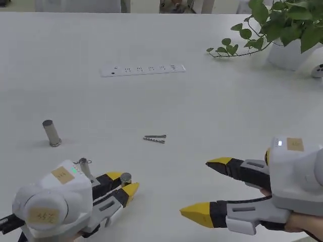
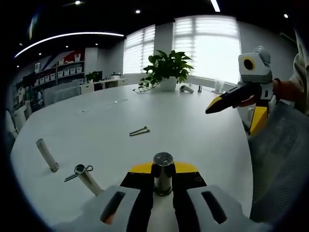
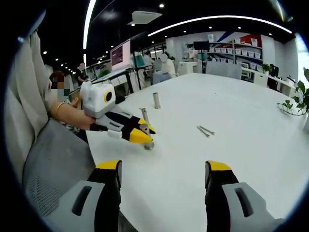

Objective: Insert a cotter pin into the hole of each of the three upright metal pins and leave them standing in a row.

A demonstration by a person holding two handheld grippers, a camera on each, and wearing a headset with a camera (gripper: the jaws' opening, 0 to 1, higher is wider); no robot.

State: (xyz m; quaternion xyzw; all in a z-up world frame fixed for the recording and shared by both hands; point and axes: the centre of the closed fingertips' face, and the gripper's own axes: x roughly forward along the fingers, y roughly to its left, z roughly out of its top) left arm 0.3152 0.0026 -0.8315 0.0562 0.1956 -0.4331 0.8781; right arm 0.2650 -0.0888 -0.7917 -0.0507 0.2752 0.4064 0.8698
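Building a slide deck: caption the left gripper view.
Left hand-held gripper clamps a metal pin; a second pin, cotter pin already fitted, stands beside it, loose cotter pins lying beyond.

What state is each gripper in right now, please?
The left gripper is closed on a pin.
The right gripper is open, jaws wide apart, holding nothing.

The power strip (image 1: 143,69) lay behind the loose cotter pins (image 1: 154,138) on the tabletop (image 1: 217,106). A metal pin (image 1: 51,133) stood left of them, and the plant (image 1: 282,25) sat behind them to the right.
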